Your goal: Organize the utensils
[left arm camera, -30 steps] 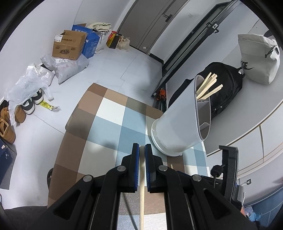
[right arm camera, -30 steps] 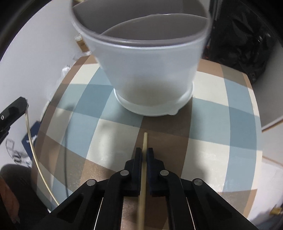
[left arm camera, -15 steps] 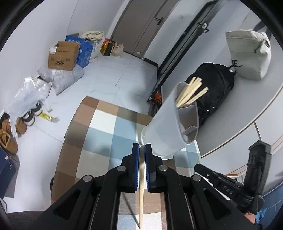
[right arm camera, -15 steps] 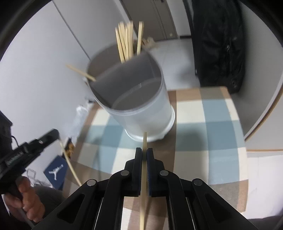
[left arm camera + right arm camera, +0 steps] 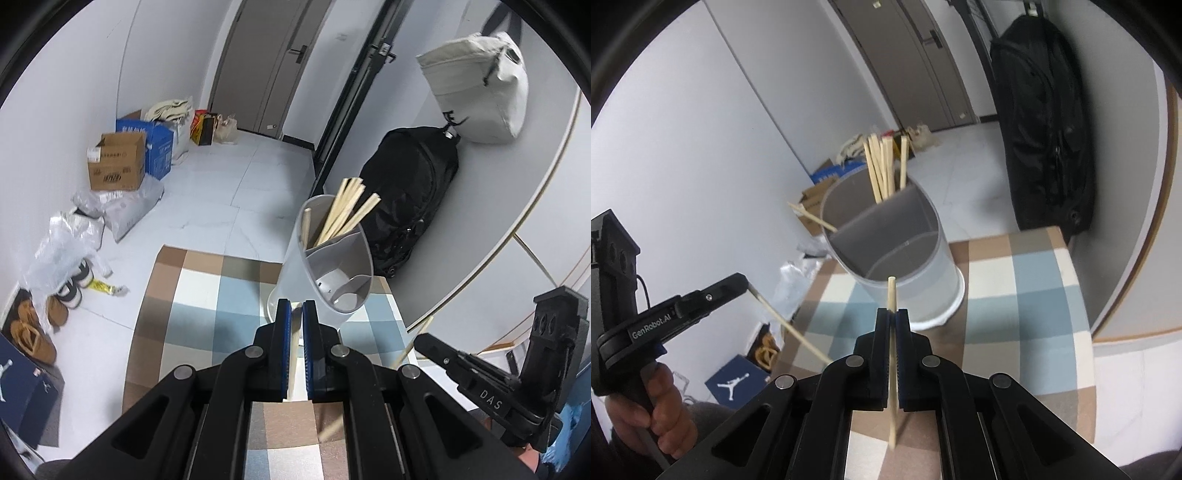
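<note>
Both hand-held grippers point down toward the holder [image 5: 894, 254], each pinching one chopstick. The left hand-held gripper [image 5: 293, 314] clamps its chopstick [image 5: 293, 354] just in front of the holder's base; the right hand-held gripper [image 5: 893, 321] grips its chopstick [image 5: 892, 295] with the tip just short of the holder's near rim. A hand [image 5: 661, 410] carries the left tool. The holder, with three compartments, stands on the checked counter [image 5: 1027, 295]; its far compartment holds about seven chopsticks [image 5: 881, 168]. Behind the holder hangs a black backpack [image 5: 1045, 125]; boxes [image 5: 118, 162] lie on the tiled floor [image 5: 236, 184].
</note>
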Available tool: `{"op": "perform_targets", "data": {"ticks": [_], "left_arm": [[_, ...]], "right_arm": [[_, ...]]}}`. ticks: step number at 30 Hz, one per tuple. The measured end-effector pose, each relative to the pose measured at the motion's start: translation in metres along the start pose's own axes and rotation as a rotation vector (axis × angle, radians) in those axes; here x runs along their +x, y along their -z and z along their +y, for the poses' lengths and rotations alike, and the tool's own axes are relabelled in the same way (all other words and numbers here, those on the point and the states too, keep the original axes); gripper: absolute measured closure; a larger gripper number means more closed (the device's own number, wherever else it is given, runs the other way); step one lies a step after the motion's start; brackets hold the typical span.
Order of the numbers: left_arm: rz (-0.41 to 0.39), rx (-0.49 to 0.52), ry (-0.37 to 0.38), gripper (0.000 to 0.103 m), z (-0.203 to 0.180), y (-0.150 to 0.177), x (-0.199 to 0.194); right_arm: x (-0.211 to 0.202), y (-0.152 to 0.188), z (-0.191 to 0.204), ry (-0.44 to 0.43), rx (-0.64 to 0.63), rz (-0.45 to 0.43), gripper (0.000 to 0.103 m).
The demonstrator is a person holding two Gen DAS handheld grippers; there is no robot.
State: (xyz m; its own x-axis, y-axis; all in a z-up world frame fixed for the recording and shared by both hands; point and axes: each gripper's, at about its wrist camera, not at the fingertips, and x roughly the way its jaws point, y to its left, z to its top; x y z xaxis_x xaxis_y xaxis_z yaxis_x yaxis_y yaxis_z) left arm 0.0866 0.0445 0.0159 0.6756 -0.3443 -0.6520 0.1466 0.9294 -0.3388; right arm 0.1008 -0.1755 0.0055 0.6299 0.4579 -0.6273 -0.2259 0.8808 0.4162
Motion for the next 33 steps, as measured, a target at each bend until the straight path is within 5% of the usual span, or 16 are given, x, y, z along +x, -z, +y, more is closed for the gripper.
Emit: {"op": "perform_targets", "data": {"ticks": [16, 22, 25, 33], "left_arm": [[-0.018, 0.067, -0.03, 0.101, -0.027, -0.013, -0.01], [0.01, 0.074, -0.03, 0.101, -0.028, -0.004, -0.005], [0.019, 0.069, -0.029, 0.101, -0.025, -0.003, -0.003], [0.036, 0.056, -0.033, 0.101, -0.016, -0.004, 0.001]], "right_arm": [[-0.018, -0.007, 0.005, -0.087, -0.058, -0.048, 0.103], [0.002, 0.004, -0.031, -0.057, 0.009, 0.058, 0.098], [0.02, 0.005, -0.061, 0.003, 0.024, 0.129, 0.076], [0.09, -0.003, -0.078, 0.107, -0.311, 0.352, 0.068]]}}
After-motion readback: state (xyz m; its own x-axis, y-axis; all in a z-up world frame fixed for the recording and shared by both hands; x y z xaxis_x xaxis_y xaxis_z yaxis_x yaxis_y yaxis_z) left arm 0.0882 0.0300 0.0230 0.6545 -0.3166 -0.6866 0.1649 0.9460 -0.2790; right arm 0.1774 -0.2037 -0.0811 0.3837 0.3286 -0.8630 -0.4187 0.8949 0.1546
